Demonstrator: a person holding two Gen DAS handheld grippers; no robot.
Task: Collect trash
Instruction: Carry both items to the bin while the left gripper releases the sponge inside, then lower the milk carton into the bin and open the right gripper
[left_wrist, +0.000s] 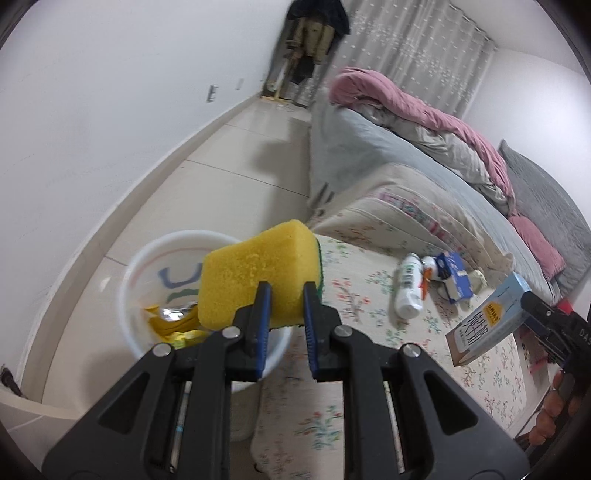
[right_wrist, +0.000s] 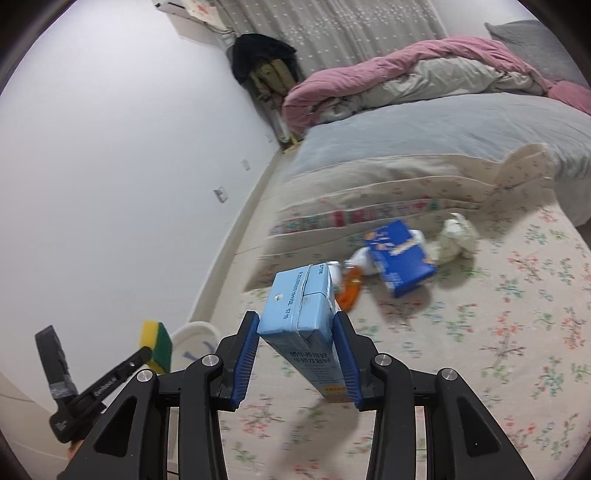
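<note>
Already over the white plastic bin (left_wrist: 140, 280), the left claw (left_wrist: 286, 295) pinches a spongy yellow block with a green scouring face, the sponge (left_wrist: 258, 273), above crumpled yellow wrappers inside. Further right, a white bottle (left_wrist: 408, 288) and a dark blue box (left_wrist: 456, 277) lie on the flowered bed cover (left_wrist: 354, 280). At far right, the right claw (right_wrist: 297, 354) clamps a smooth, pale blue milk carton (right_wrist: 299, 317) in mid-air above the bed. Held near one end, the glossy carton could pivot and slip; the soft sponge could bounce off the bin's rim.
</note>
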